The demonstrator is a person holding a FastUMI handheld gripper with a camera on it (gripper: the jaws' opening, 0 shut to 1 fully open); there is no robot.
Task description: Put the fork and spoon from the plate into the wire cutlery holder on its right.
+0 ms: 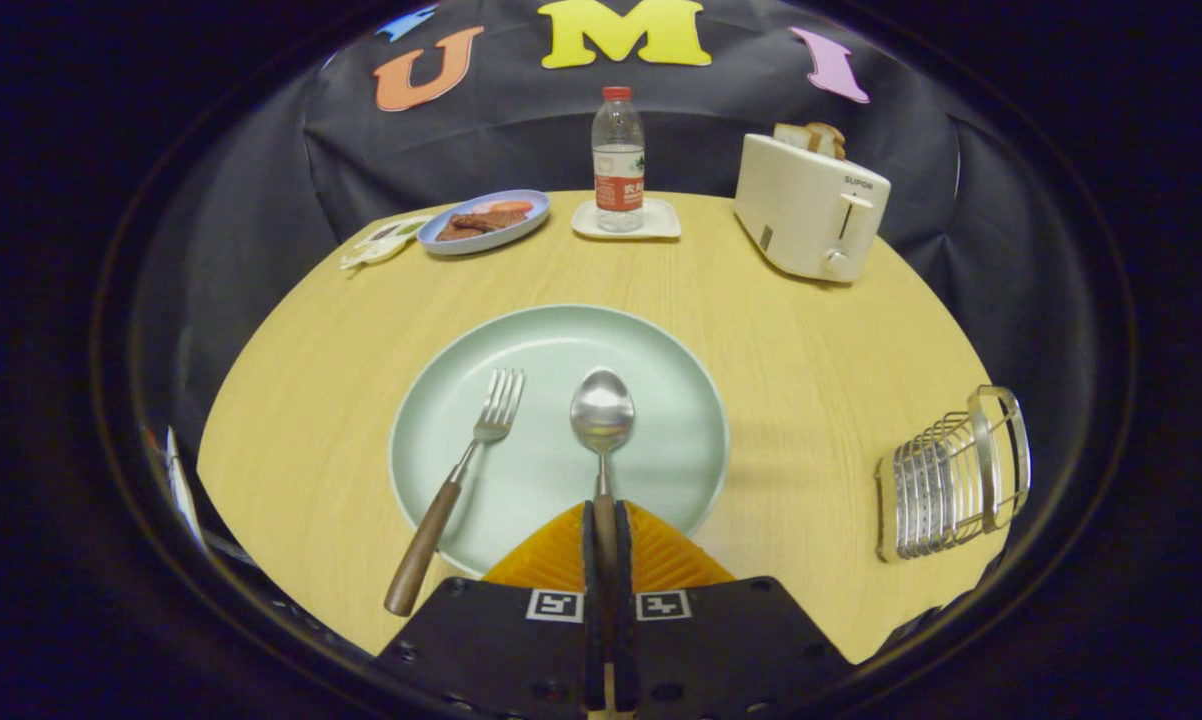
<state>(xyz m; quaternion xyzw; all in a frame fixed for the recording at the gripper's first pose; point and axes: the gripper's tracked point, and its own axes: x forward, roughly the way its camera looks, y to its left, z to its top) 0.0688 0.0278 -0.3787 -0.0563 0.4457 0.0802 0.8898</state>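
A pale green plate (661, 350) lies on the wooden table just ahead of my fingers. On it rest a fork (461, 470) with a wooden handle, lying to the left with its handle over the plate's rim, and a spoon (602, 415) with its bowl toward the plate's middle. My gripper (604, 520) is shut on the spoon's wooden handle, which runs back between the two fingers. The wire cutlery holder (951, 480) stands to the right of the plate, near the table's edge.
Beyond the plate stand a water bottle (618, 160) on a white coaster, a white toaster (811, 205) with bread in it at the back right, and a blue plate of food (486, 222) with a wrapper beside it at the back left.
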